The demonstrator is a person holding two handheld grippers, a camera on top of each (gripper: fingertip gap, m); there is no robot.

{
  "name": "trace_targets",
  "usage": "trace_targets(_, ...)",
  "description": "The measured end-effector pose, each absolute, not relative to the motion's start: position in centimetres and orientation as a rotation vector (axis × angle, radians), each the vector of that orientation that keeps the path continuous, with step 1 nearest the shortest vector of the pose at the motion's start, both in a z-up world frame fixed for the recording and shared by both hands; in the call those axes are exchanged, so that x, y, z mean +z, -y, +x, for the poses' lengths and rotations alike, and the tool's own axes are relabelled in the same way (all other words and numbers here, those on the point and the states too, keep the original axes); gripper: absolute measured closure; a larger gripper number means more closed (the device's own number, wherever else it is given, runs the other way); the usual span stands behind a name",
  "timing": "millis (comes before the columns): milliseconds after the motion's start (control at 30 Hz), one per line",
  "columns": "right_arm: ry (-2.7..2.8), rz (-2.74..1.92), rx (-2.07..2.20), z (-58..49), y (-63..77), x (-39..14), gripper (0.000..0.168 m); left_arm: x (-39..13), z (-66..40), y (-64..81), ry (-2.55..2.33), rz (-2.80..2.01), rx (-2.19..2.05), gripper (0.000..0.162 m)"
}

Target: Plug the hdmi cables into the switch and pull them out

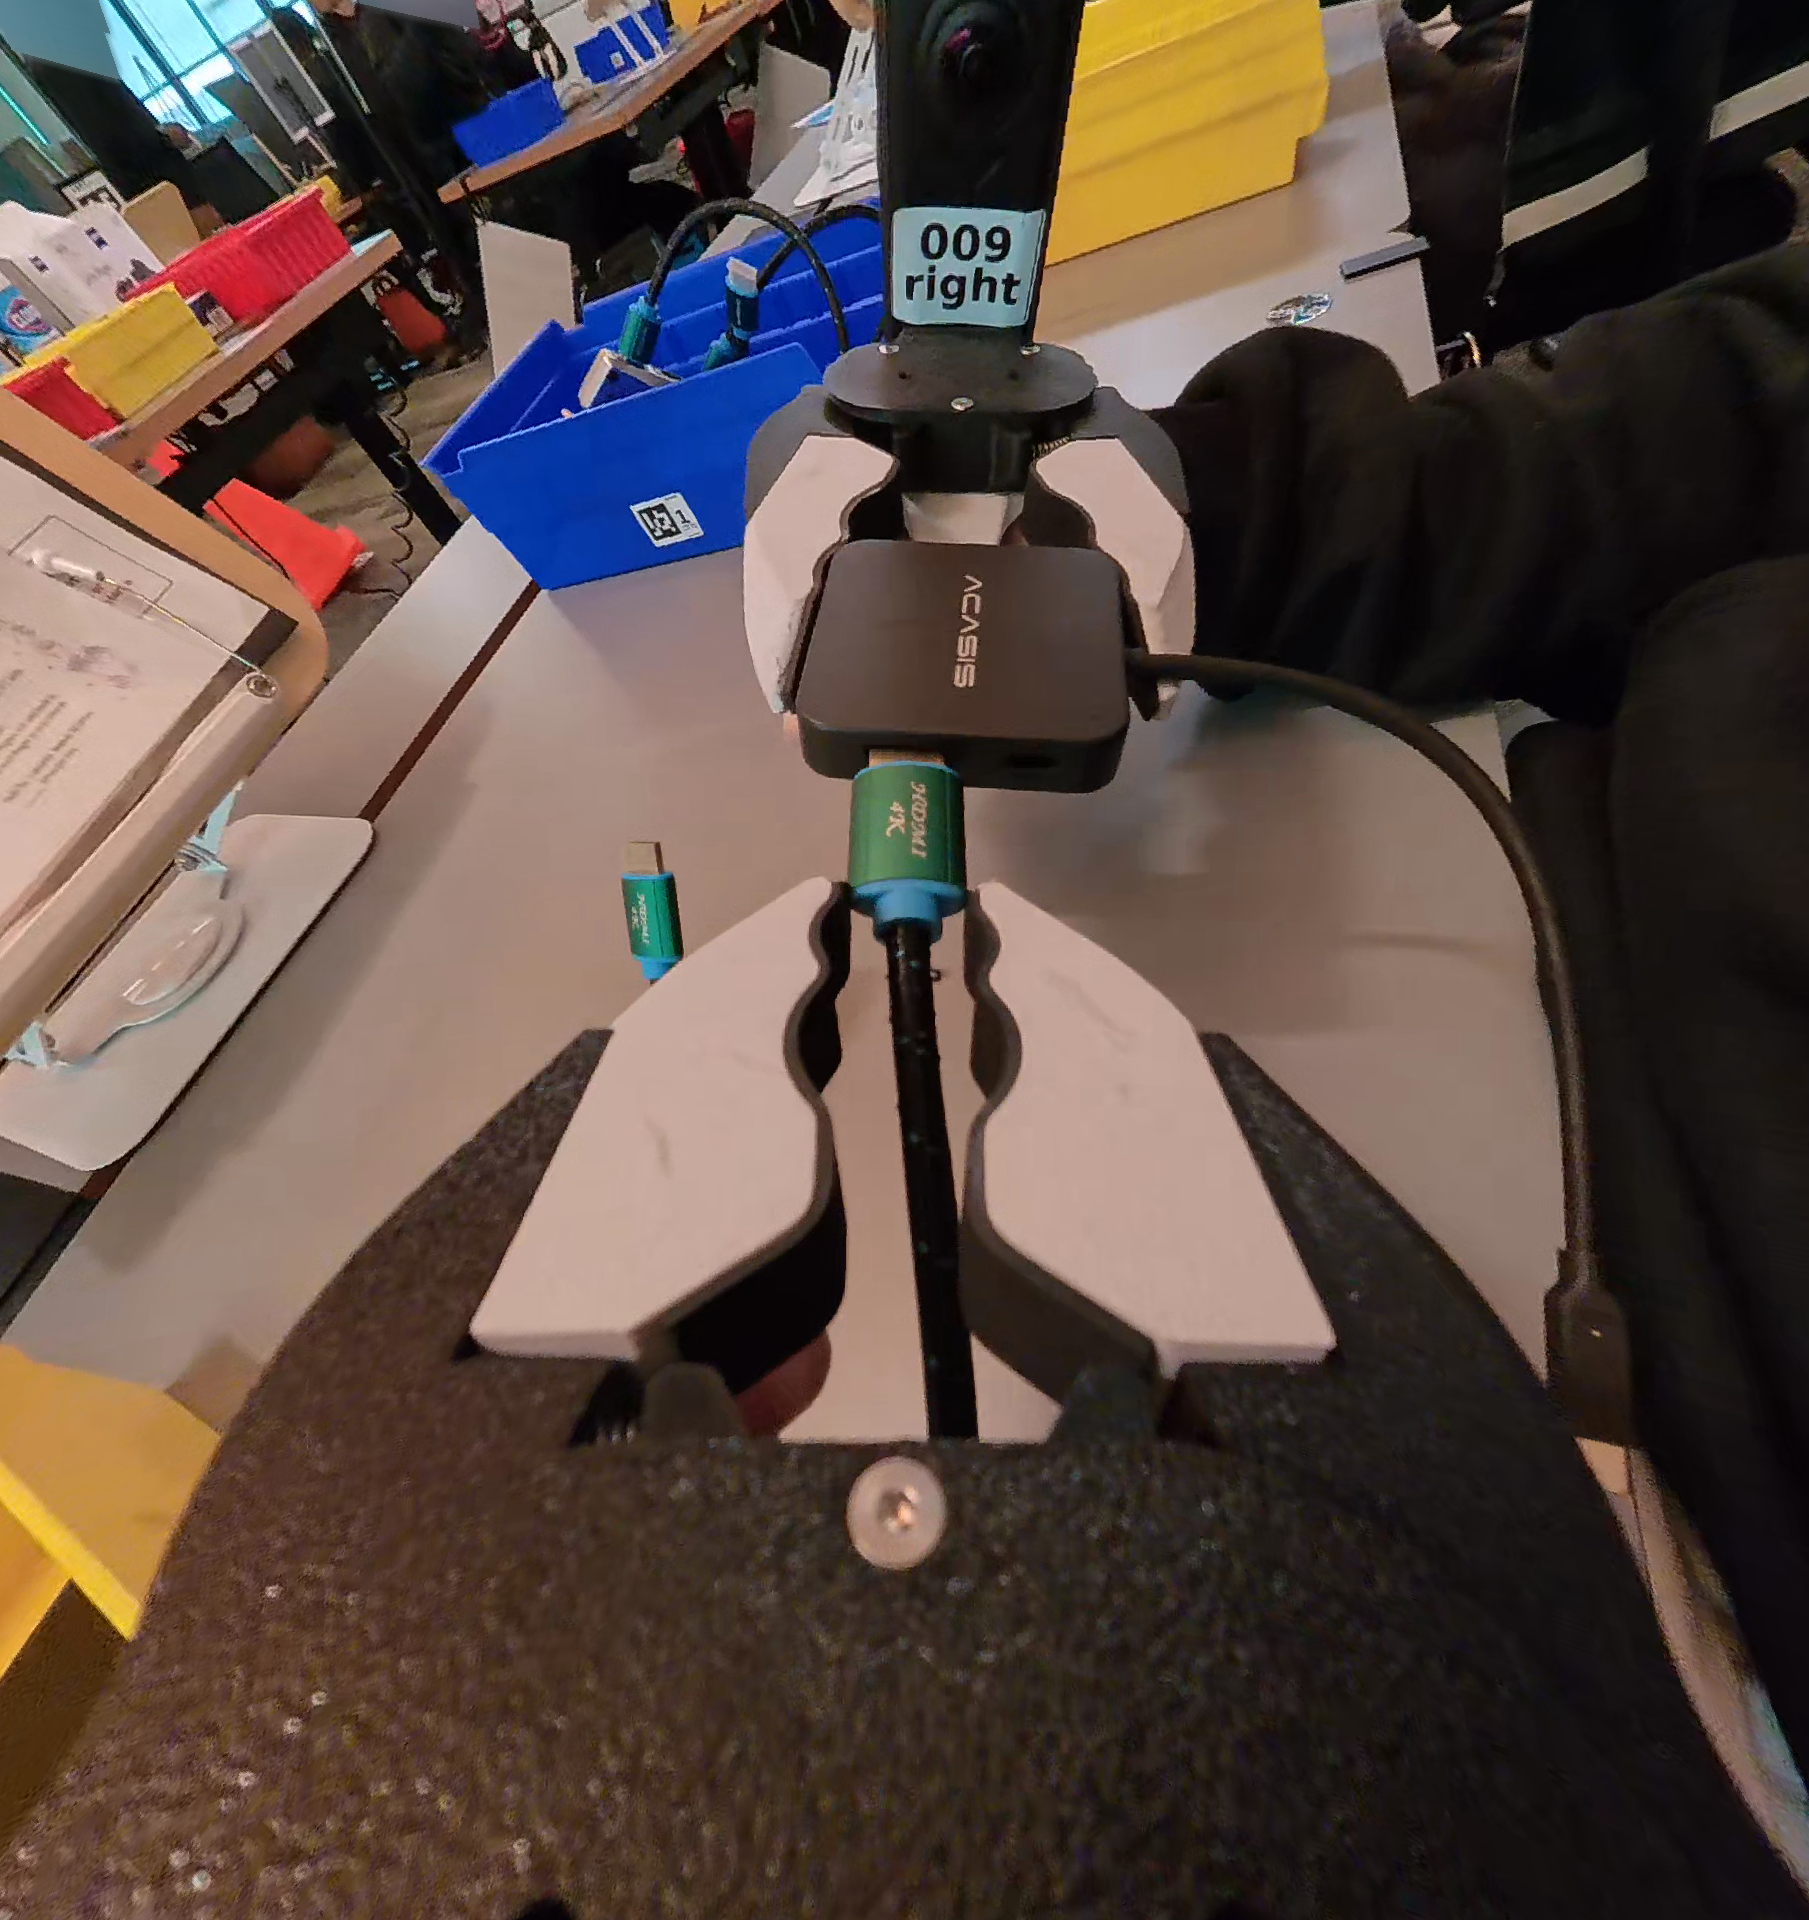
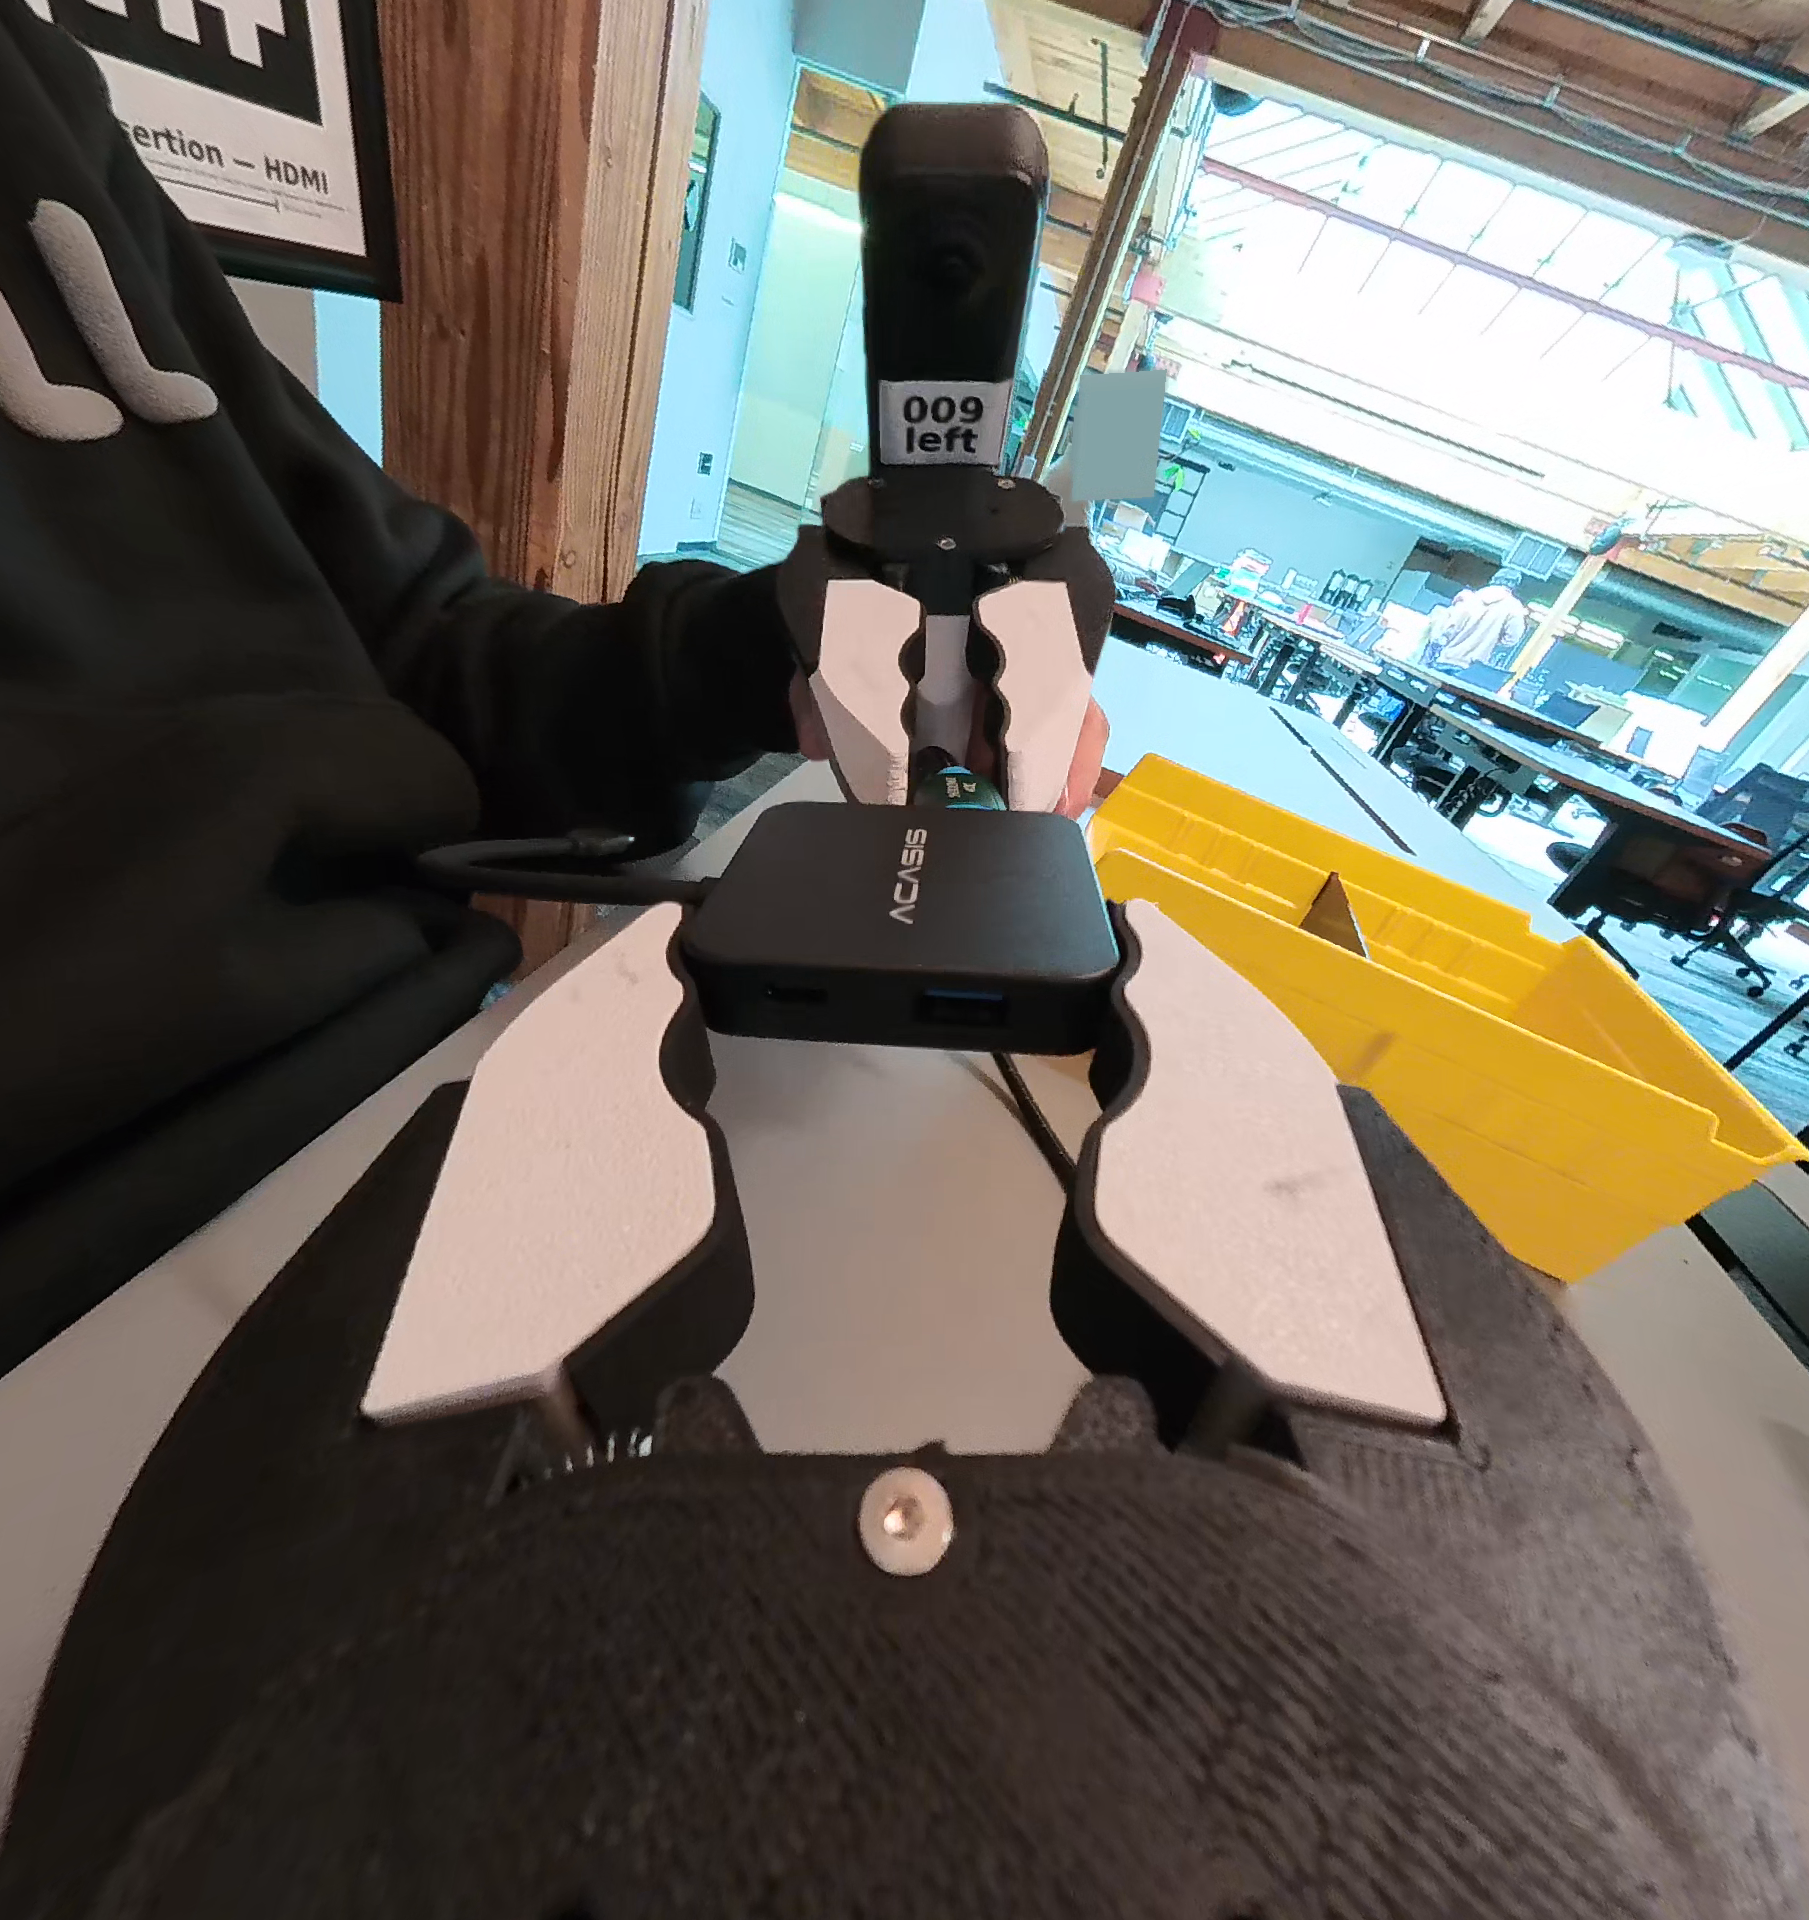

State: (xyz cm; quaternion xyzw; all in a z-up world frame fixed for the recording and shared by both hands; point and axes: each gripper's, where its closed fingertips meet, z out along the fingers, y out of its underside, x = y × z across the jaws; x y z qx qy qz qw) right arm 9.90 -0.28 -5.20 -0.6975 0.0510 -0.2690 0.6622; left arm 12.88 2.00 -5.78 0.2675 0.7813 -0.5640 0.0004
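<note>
Switch (image 1: 962, 649) near blue bin (image 1: 609, 468), apparently.

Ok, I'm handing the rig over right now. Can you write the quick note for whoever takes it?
Left gripper: closed on the blue collar of the green HDMI plug, its cable running back between the fingers.
Right gripper: clamped on the sides of the black switch, held just above the table.
Done: this plug is at least partly seated in the switch's port.
Left: the neighbouring port is empty; a second HDMI plug lies loose on the table. Plug that in, then pull both out.
</note>
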Motion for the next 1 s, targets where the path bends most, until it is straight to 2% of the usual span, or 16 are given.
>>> trace_targets(367, -0.166, -1.637, -0.586, 10.4, 0.1, -6.4, 0.095, -6.6, 13.3, -2.1, -2.544, 0.809, -1.631, 0.143)
trace_targets(600, -0.170, -1.819, -0.600, 10.9, -0.4, -9.1, 0.095, -10.7, 14.2, -2.4, -2.575, 0.923, -1.242, 0.143)
trace_targets(833, -0.110, -1.625, -0.530, 9.5, -0.6, -6.4, 0.095, -7.3, 12.2, -2.6, -2.525, 0.983, -1.574, 0.142)
trace_targets(1000, -0.103, -1.651, -0.495, 9.1, -1.0, -6.7, 0.095, -7.7, 11.7, -3.0, -2.520, 1.055, -1.533, 0.142)
